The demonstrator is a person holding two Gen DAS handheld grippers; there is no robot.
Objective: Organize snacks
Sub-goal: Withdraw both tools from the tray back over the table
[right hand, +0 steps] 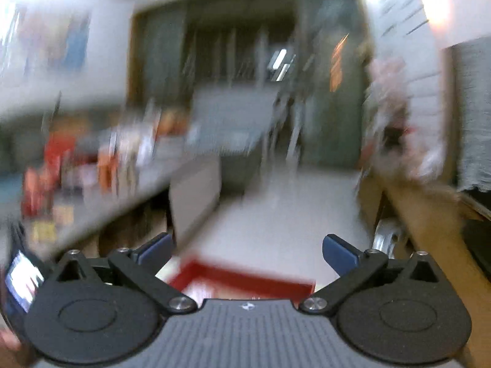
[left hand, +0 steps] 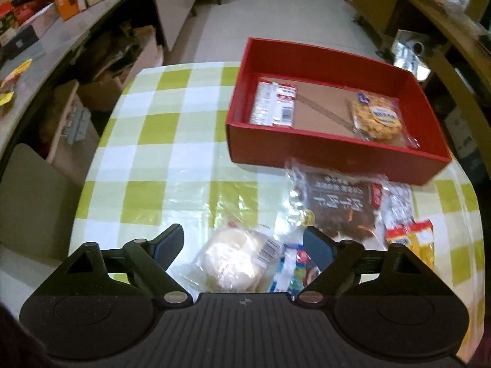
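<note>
Left tongs [left hand: 242, 242] gaping, empty | right tongs [right hand: 247, 248] gaping, empty | checked tablecloth [left hand: 159, 159] | red box [left hand: 337, 150]

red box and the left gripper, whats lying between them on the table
In the left wrist view, a brown snack pack lies between the red box and the open left gripper.

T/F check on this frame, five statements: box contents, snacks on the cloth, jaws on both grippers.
1. The red box holds two packets. True: a red-and-white packet and a cookie packet.
2. The left gripper grips the white bun. False: its jaws stand open over it, not pressing.
3. The brown snack bag lies inside the box. False: it lies on the checked cloth beside the box.
4. The right gripper holds nothing. True: jaws open.
5. The tablecloth is blue striped. False: green-and-white checks.
</note>
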